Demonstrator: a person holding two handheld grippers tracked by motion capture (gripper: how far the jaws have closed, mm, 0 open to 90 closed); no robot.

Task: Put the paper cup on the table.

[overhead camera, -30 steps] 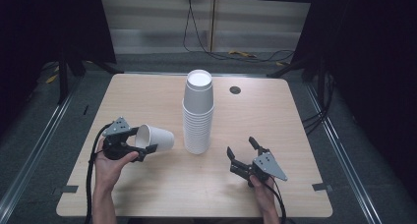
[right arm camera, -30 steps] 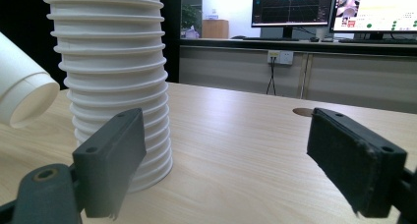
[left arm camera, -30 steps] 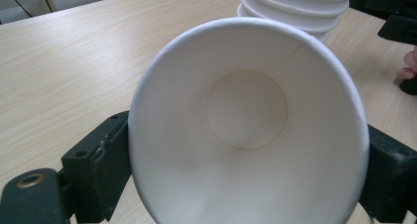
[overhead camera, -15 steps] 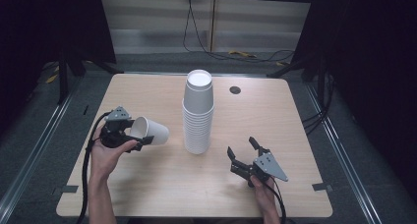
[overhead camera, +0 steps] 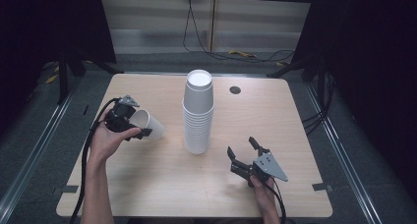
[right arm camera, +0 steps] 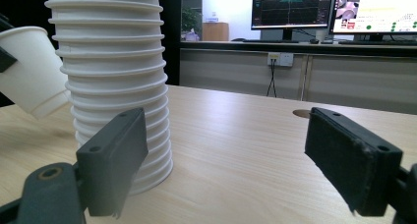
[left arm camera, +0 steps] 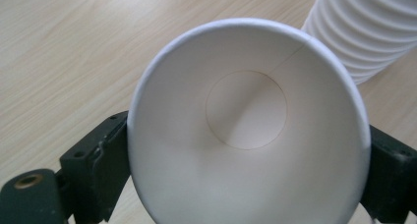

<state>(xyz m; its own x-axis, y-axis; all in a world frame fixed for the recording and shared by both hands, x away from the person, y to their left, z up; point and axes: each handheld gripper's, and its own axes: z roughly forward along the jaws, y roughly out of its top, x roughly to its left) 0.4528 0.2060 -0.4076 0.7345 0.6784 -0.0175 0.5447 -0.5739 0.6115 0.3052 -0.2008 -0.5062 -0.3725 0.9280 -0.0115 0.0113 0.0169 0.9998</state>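
The left hand-held gripper [overhead camera: 129, 124] is grasping a single white paper cup [overhead camera: 149, 126] by its rim end, near the table's [overhead camera: 147, 184] left edge. The cup is lying tilted off the vertical, its base pointing toward the middle of the table. In the left gripper view the cup's open mouth [left arm camera: 246, 130] is facing the camera, with a black jaw pressing against each side of its wall.

A tall stack of inverted white paper cups [overhead camera: 198, 113] is standing upright near the table's centre, apart from the held cup.

The right hand-held gripper [overhead camera: 242, 154] is sitting released, its jaws spread wide and holding nothing, close to the near edge toward the right corner. In the right gripper view the stack [right arm camera: 110, 81] is standing just ahead of its own left-hand jaw.

A round cable hole [overhead camera: 235, 90] is showing near the table's far edge.
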